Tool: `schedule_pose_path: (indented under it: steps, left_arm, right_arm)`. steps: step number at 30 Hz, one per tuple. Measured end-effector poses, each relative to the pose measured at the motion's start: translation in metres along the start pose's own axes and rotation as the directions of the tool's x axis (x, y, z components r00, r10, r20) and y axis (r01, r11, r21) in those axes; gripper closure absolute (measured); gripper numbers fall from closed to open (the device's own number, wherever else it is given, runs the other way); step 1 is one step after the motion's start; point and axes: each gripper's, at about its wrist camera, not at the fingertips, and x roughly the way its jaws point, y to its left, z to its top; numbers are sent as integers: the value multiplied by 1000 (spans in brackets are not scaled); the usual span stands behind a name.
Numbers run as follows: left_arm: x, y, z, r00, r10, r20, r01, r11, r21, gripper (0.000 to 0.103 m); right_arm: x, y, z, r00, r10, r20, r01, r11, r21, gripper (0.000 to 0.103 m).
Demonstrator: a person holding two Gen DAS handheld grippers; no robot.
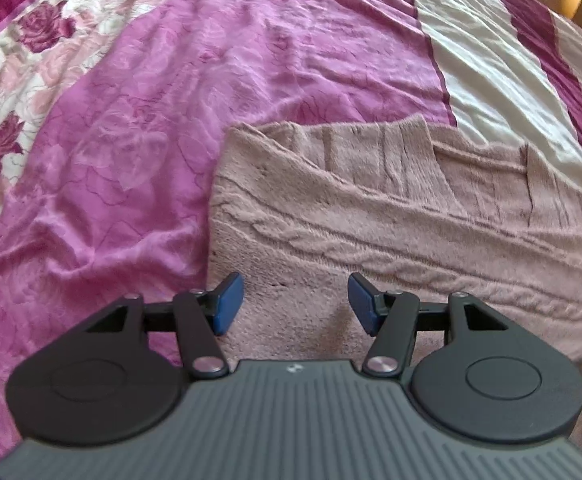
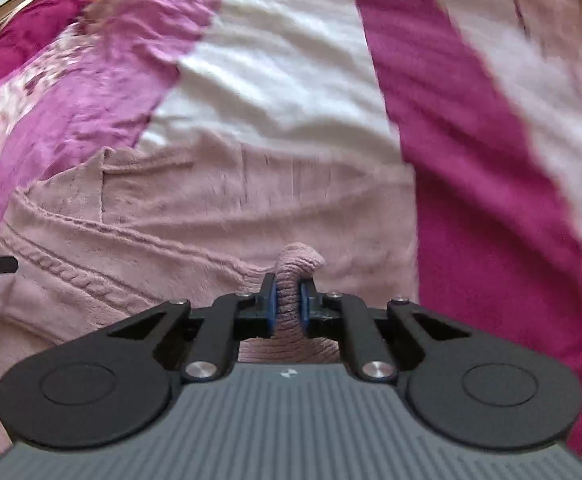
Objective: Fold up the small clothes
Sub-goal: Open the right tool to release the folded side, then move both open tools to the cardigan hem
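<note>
While the left gripper is held wide apart above the near edge of the pink knitted sweater, nothing is gripped; the garment is spread across the purple bedspread, cables running left to right. In the right view, a sweater fold is pinched by the right gripper.

You've got a bed covered by a bedspread in wide stripes: pink with faint roses, a white rose-print band on the left, plain white and dark magenta to the right. It's pretty wrinkled. Lying right on it is a dusty-pink cable-knit sweater, spread partly across the pink and white stripes.
</note>
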Motion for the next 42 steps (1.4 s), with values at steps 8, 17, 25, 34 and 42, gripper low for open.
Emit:
schedule_pose_path:
  steps: [8,17,25,34,42]
  left_arm:
    - [10,-4,-2,1000,22,-3,-22,999,48,43]
    - [-19,7,-5,999,23,-33,-23,1000,0,43]
    - [-64,31,-28,996,23,-84,-31,995,-93,43]
    - [-87,51,-79,981,44,-187,-61,995,-82,43]
    - [-87,58,-120,962,32,-270,-70,989,-131,43]
  right_arm:
    - [43,-9,-14,992,-45,-118,46,999,8,69]
    - [-6,-16,-29,991,-79,-112,91,990,108,43]
    - [-52,-6,-67,977,-86,-196,124,974,191,35]
    - [-52,3,-128,922,-183,-341,253,952,173,33]
    - [-67,-3,-149,907,-203,-368,264,957,122,28]
